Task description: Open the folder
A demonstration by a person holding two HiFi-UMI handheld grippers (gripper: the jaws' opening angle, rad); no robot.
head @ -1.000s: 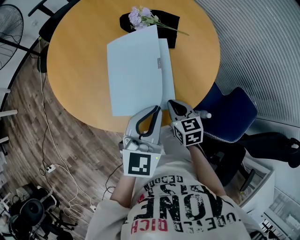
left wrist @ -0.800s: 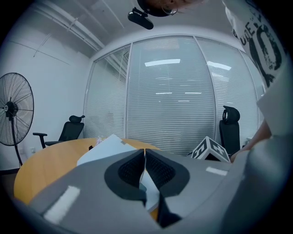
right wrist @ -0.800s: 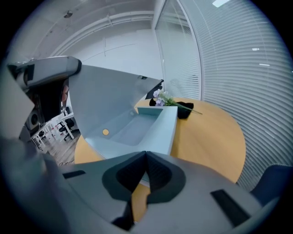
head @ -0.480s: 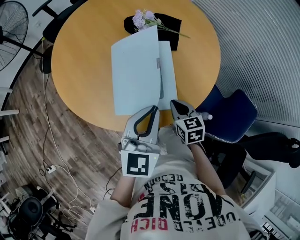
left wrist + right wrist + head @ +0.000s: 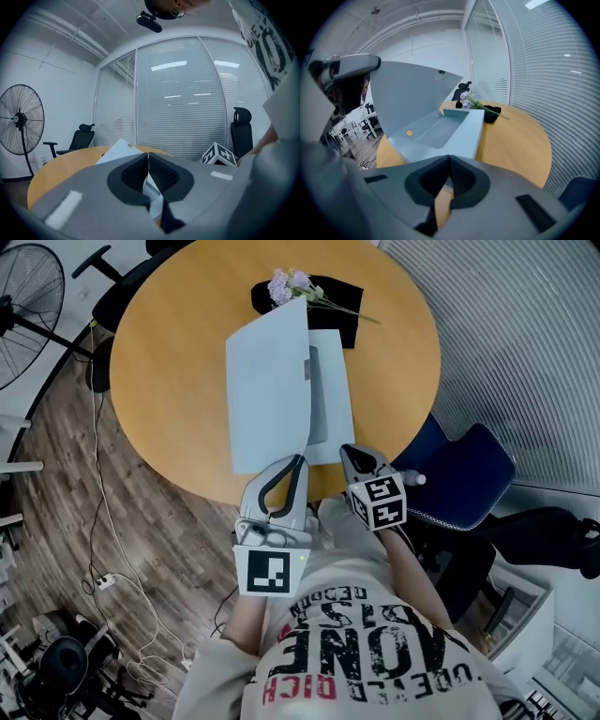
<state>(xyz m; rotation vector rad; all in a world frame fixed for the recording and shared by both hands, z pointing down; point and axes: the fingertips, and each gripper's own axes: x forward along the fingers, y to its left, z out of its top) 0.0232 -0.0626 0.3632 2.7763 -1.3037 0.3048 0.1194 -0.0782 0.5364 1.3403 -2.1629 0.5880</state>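
Observation:
A pale blue folder lies on the round wooden table (image 5: 169, 362). Its cover (image 5: 267, 381) is lifted off the base (image 5: 333, 399) and leans to the left. My left gripper (image 5: 298, 461) is shut on the cover's near edge; in the left gripper view the thin blue sheet (image 5: 151, 183) runs between the pads of this gripper (image 5: 148, 157). My right gripper (image 5: 345, 452) is shut with nothing between its pads, its tips at the base's near corner. The right gripper view shows this gripper (image 5: 449, 159) before the open base (image 5: 454, 133), the raised cover (image 5: 408, 98) and a round snap (image 5: 409, 133).
Purple flowers (image 5: 291, 282) lie on a black cloth (image 5: 336, 296) at the table's far edge, just beyond the folder. A blue chair (image 5: 459, 474) stands to the right of the table, a floor fan (image 5: 28, 296) to the left. Cables trail over the wooden floor.
The cover has swung up and to the left, baring more of the base. My left gripper has drifted left with the cover's edge. The right gripper has stayed put.

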